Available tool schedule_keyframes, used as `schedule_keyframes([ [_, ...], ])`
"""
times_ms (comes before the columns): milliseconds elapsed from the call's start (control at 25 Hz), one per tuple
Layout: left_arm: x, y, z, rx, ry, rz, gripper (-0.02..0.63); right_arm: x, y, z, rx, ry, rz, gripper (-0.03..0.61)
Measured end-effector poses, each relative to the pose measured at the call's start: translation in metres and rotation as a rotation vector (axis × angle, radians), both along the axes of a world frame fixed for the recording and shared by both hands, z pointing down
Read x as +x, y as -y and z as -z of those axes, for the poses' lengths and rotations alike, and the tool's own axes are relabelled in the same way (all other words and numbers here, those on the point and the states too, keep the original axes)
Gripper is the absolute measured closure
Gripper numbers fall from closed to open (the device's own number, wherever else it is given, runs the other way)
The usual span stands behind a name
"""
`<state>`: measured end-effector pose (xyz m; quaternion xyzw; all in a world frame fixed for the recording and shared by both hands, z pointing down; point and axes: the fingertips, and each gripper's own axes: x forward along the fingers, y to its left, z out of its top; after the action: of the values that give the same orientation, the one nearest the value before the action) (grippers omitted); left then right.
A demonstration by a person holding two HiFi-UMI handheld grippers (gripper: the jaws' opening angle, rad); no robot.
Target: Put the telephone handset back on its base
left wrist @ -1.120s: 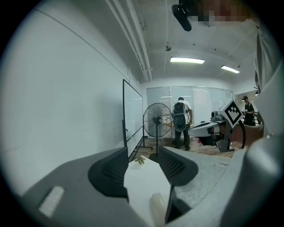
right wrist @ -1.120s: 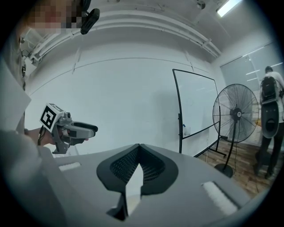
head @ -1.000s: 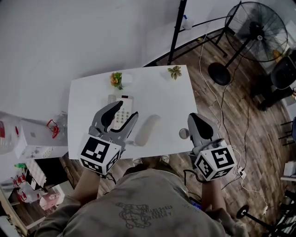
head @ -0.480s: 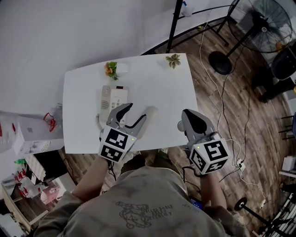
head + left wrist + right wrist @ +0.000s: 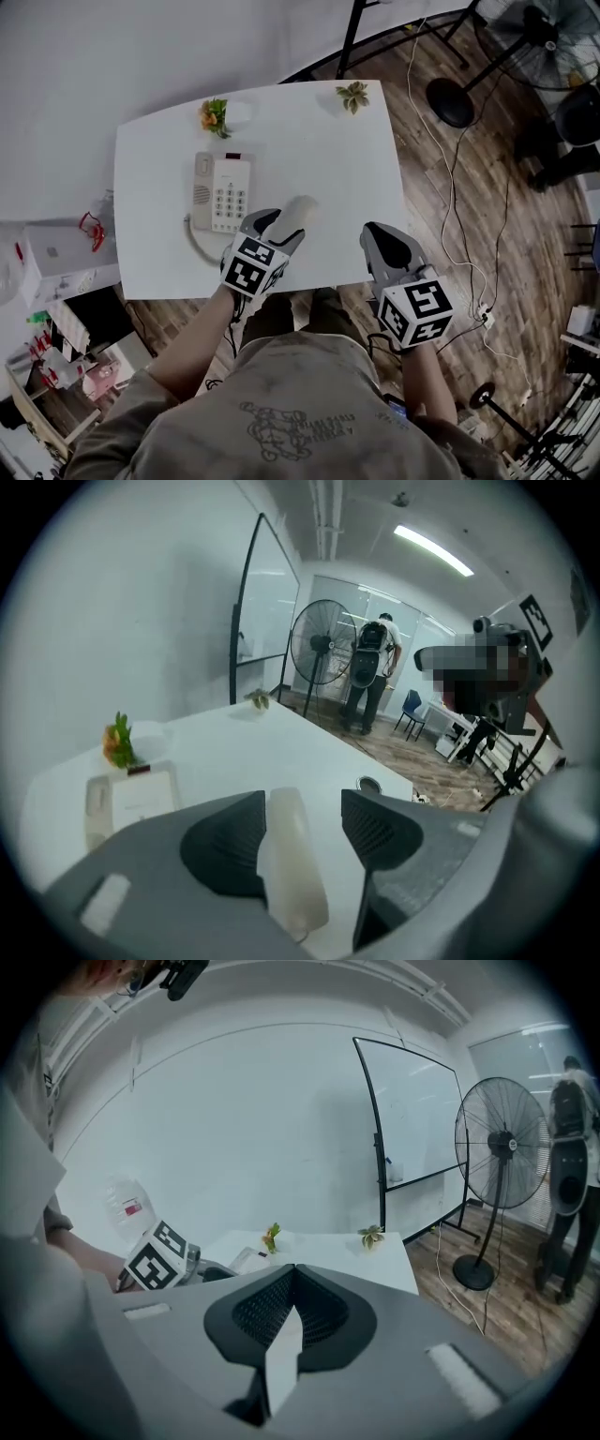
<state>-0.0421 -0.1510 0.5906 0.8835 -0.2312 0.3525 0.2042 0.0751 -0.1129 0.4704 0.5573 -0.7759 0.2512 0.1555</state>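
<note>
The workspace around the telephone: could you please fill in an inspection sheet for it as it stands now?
Surface: white table, mostly bare.
Job's things: handset lies on the table, off the base, to its right.
Clutter: orange plant ornament and green plant ornament at the far edge; small round object near the right edge.
Tools: left tool open, jaws either side of the handset; right tool shut, empty, by the near right corner.
Cables: cord curls from the base; loose cables on the floor.
Surroundings: wood floor, standing fan, whiteboard, distant person.
</note>
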Motion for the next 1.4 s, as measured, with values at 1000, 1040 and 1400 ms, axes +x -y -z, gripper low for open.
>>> schedule_keyframes([
  [1000, 0.01, -0.002, -0.12, -0.069, 0.229, 0.017, 0.386, -0.008, -0.004, -0.056, -0.124, 0.011, 0.053, 0.549],
  [1040, 0.009, -0.003, -0.118, -0.073, 0.223, 0.015, 0.388, -0.008, -0.003, -0.055, -0.12, 0.011, 0.054, 0.549],
  [1400, -0.011, 0.008, -0.038, -0.003, 0.048, 0.138, 0.391, -0.01, 0.005, -0.022, -0.048, -0.003, 0.076, 0.549],
])
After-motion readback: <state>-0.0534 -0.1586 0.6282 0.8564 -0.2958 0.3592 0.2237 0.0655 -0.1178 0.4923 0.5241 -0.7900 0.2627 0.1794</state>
